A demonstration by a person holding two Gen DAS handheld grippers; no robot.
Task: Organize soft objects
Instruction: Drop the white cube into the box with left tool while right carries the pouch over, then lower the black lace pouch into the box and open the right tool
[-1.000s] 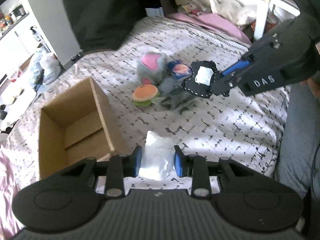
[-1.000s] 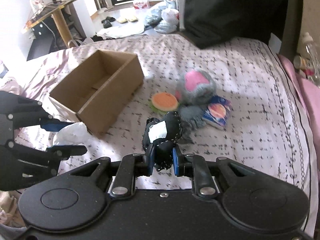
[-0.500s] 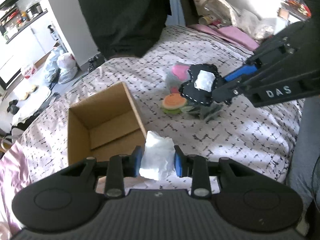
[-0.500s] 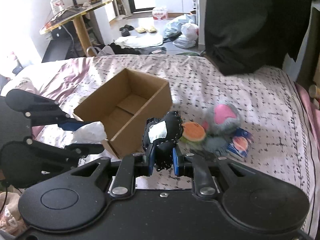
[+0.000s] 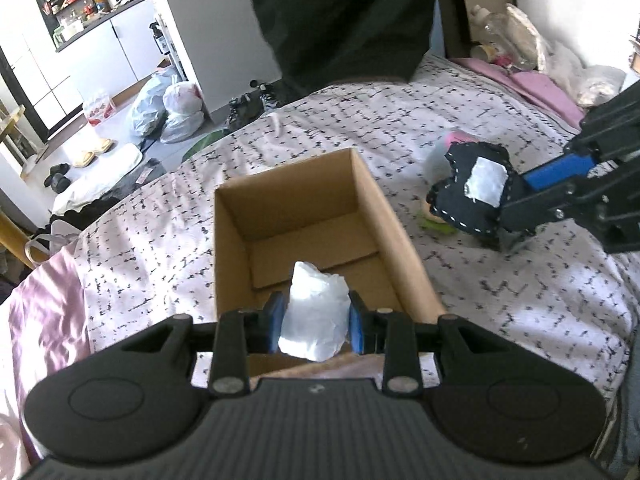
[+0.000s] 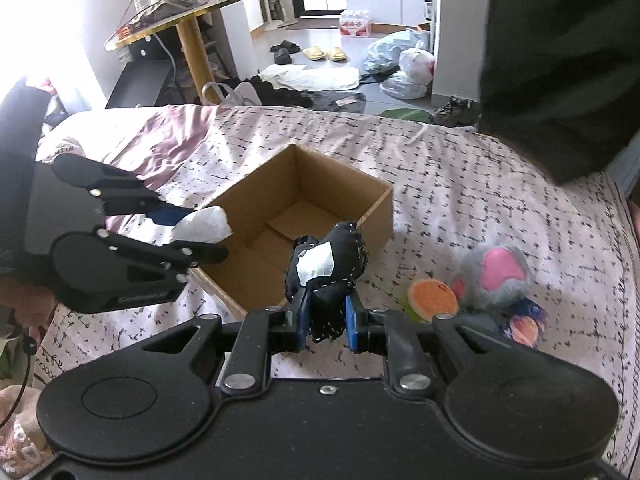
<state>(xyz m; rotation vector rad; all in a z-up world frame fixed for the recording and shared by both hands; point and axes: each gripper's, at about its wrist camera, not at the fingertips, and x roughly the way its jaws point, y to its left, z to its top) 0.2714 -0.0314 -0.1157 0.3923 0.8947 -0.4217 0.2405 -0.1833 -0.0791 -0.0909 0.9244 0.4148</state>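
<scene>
My left gripper (image 5: pixel 316 322) is shut on a white crumpled soft object (image 5: pixel 314 316) and holds it over the near end of an open cardboard box (image 5: pixel 394 224) on the bed. My right gripper (image 6: pixel 326 318) is shut on a black stitched plush with a white patch (image 6: pixel 324 262), held above the box's right rim (image 6: pixel 376 204). In the left wrist view the black plush (image 5: pixel 474 188) hangs to the right of the box. An orange-and-green burger plush (image 6: pixel 432 300), a grey-and-pink plush (image 6: pixel 496 276) and a blue packet (image 6: pixel 524 322) lie on the bed right of the box.
The bed has a white sheet with black marks (image 5: pixel 520 280) and a pink blanket (image 5: pixel 44 312) at the left. A dark garment (image 5: pixel 344 12) hangs at the far side. Bags (image 5: pixel 168 108), shoes and a yellow-topped table (image 6: pixel 180 4) are on the floor beyond the bed.
Both grippers have moved left toward the box. The left gripper with the white object now hangs over the box opening, and the black plush has come to the box's right rim.
</scene>
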